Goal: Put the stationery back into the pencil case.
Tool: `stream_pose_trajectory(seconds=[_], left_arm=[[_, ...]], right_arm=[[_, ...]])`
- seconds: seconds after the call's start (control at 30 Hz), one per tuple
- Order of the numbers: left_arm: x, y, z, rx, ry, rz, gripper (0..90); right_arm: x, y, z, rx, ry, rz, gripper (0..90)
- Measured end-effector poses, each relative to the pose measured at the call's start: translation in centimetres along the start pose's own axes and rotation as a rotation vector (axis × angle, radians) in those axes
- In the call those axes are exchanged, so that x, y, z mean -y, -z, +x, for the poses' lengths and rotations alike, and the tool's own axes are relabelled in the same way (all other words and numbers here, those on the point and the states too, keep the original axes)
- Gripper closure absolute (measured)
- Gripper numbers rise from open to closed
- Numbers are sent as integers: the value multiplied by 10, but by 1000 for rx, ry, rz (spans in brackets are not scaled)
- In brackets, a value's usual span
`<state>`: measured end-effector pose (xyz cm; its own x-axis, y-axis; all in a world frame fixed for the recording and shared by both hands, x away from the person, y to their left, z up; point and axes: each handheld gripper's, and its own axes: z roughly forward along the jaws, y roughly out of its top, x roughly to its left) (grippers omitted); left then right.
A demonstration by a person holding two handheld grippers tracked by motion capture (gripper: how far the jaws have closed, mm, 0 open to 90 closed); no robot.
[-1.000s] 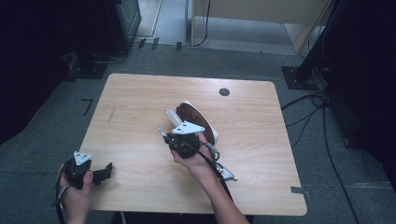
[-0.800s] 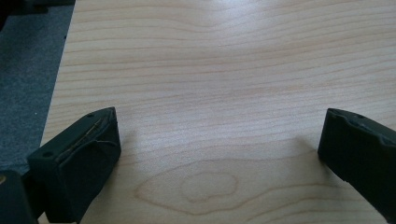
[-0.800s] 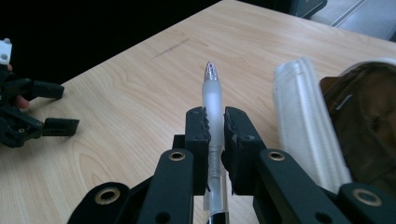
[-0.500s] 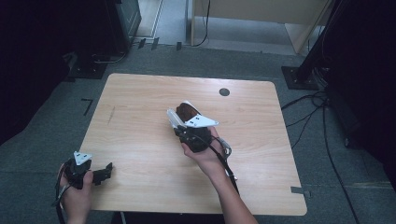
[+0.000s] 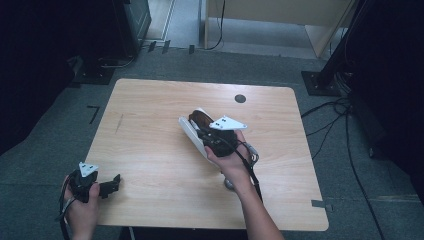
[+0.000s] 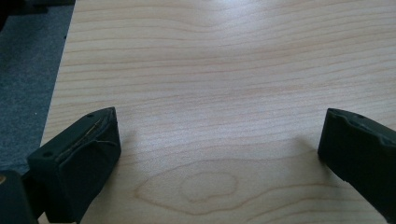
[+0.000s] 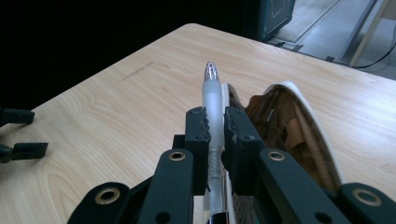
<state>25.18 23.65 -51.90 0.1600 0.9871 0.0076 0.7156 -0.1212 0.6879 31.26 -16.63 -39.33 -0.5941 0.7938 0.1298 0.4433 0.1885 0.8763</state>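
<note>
**Pen clamped in the right gripper above an open pouch**

In the right gripper view we see the right gripper (image 7: pixel 215 126) clenched on a translucent pen (image 7: pixel 212 100): the two black jaws press on the barrel from either side, and the pen runs up between them with its tip pointing away from the camera, towards the far side of the table (image 7: pixel 116 116). Just to the right of the jaws lies an open pencil case (image 7: pixel 289 126) with a white rim and a brown lining; the pen's tip stands beside its near rim.

From the high view we find the right gripper (image 5: pixel 212 134) near the middle of the wooden table (image 5: pixel 150 110), held in the person's right hand (image 5: pixel 231 165) over the white pencil case (image 5: pixel 192 132). The pen itself is too small for us to pick out there, and we cannot tell whether the gripper touches the case or hangs just above it.

The left gripper (image 5: pixel 107 186) sits well apart, at the near left corner of the table, in the left hand (image 5: pixel 80 210). In the left gripper view its jaws stand wide apart with nothing but bare wood (image 6: pixel 224 93) between them.

A small dark round disc (image 5: pixel 240 98) lies on the far part of the table, apart from everything else.
</note>
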Motion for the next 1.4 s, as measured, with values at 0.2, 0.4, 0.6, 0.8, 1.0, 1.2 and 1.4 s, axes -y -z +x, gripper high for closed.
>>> stream_pose_trajectory(seconds=[0.2, 0.4, 0.6, 0.8, 1.0, 1.2, 1.4], left_arm=[[0, 0, 0, 0, -2, 2, 0], [0, 0, 0, 1, -3, 2, 0], [0, 0, 0, 1, -5, 4, 0], [0, 0, 0, 1, -5, 4, 0], [0, 0, 0, 1, -4, 3, 0], [0, 0, 0, 1, -4, 3, 0], [0, 0, 0, 0, -3, 1, 0]], right_arm=[[-3, 3, -10, 20, -8, -4, 806], [-1, -2, -22, 43, -21, 11, 806], [6, -16, -31, 57, -19, 42, 805], [11, -30, -33, 71, 3, 61, 804], [18, -42, -33, 103, 11, 83, 804], [19, -49, -32, 127, 27, 87, 803], [24, -54, -31, 128, 34, 122, 803]])
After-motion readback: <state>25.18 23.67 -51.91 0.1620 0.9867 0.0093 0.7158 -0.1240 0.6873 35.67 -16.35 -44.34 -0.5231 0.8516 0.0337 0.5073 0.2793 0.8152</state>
